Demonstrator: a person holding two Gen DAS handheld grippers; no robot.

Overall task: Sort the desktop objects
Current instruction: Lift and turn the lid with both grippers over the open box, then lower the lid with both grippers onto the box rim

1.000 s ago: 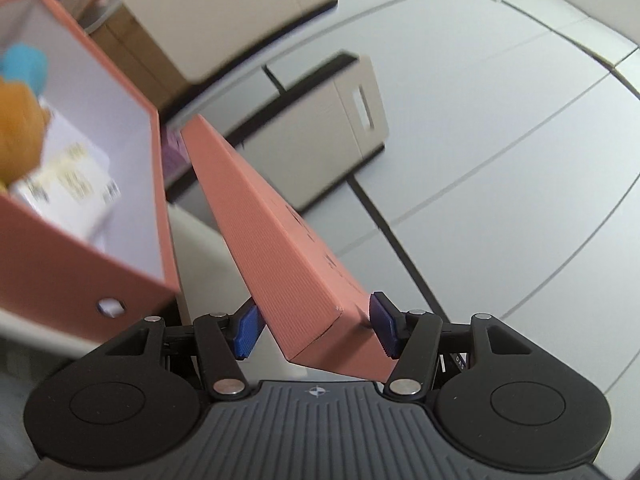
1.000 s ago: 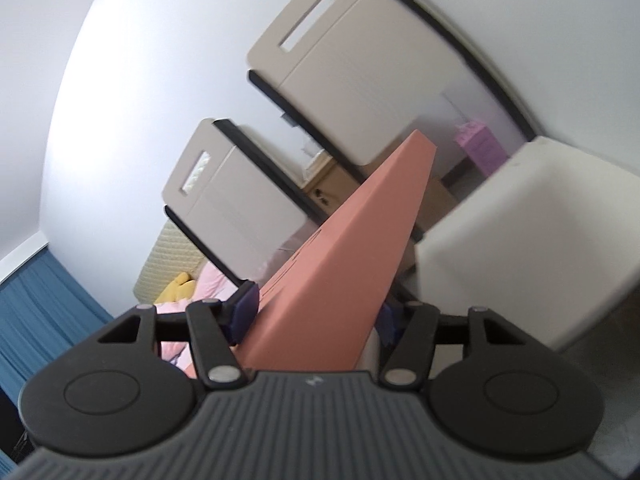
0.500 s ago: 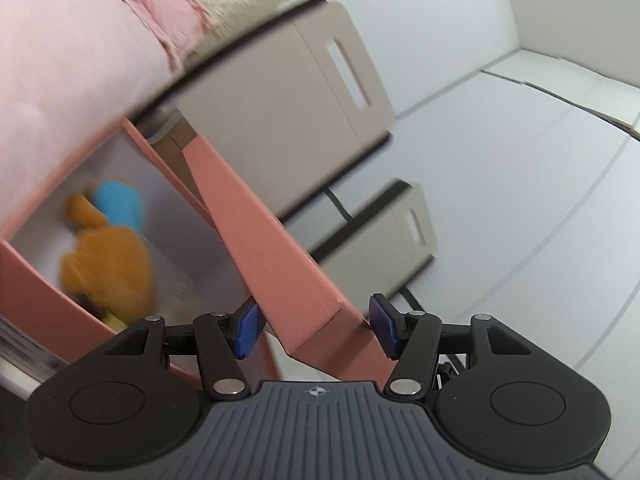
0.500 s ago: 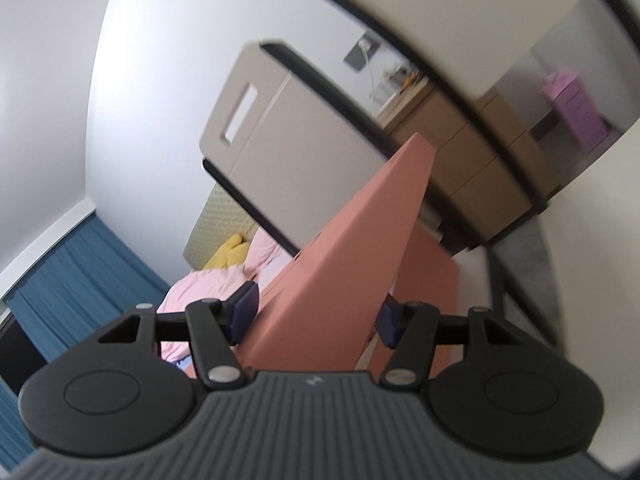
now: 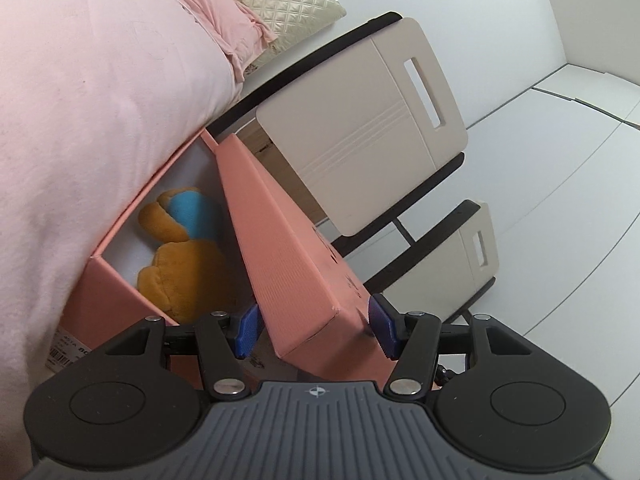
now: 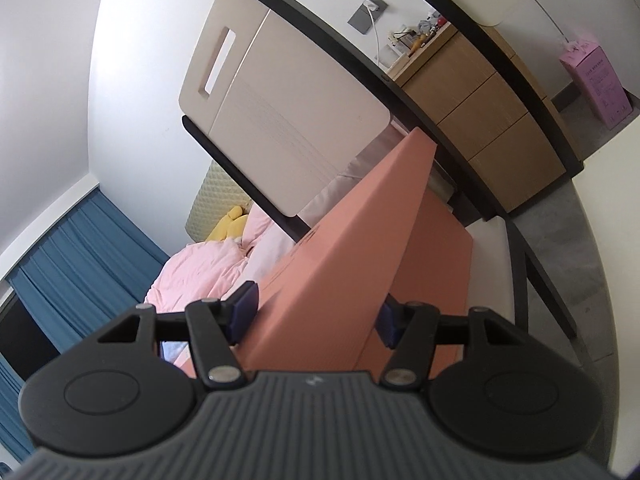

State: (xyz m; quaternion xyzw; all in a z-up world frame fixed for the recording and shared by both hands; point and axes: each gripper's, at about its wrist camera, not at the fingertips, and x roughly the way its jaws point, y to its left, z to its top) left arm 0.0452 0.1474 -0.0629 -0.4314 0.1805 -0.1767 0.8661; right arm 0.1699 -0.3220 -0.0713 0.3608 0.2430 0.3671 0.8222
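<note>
Between both grippers hangs the salmon-pink box lid [image 5: 288,248], one end clenched in the left gripper [image 5: 312,330], the other in the right gripper [image 6: 316,316]; each pair of blue pads presses its side walls. Held tilted on edge just above the matching open box [image 5: 116,280], the lid appears poised for closing. Inside lies an orange and blue plush toy [image 5: 180,248]. Judgement: sorting is nearly complete; the two-ended grip keeps the lid square for seating.

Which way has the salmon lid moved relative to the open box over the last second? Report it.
Yes. The salmon lid has swung over the open salmon box, now partly covering the plush toy.
</note>
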